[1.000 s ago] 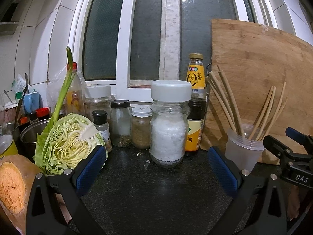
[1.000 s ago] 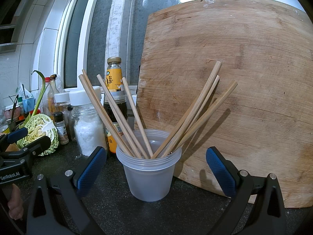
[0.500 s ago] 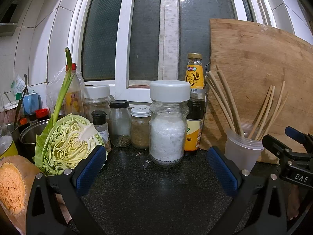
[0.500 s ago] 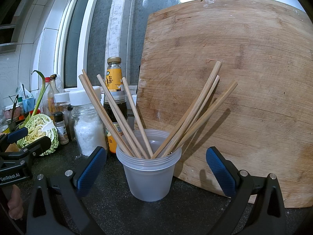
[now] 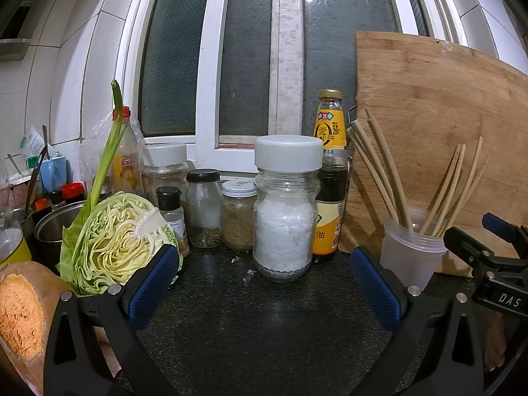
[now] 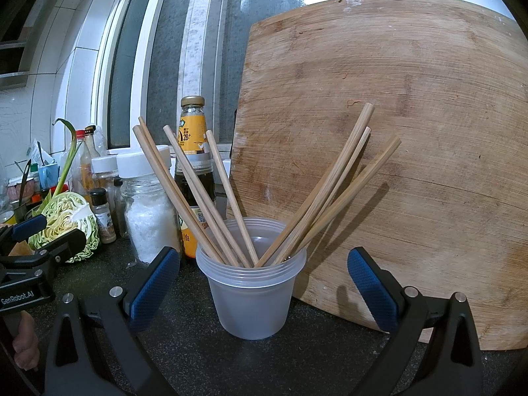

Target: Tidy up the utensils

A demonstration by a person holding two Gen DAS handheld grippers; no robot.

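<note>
Several wooden chopsticks (image 6: 198,198) stand fanned out in a clear plastic cup (image 6: 252,290) on the dark counter; the cup also shows in the left wrist view (image 5: 409,257) at the right. My right gripper (image 6: 262,280) is open and empty, its blue pads either side of the cup and short of it. My left gripper (image 5: 264,283) is open and empty, facing a white-lidded salt jar (image 5: 285,211). The right gripper's tip shows in the left wrist view (image 5: 488,247).
A big wooden cutting board (image 6: 396,151) leans on the window behind the cup. A sauce bottle (image 5: 330,178), spice jars (image 5: 204,208), half a cabbage (image 5: 115,241), a cut squash (image 5: 23,310) and a steel pot (image 5: 52,227) crowd the counter's left and back.
</note>
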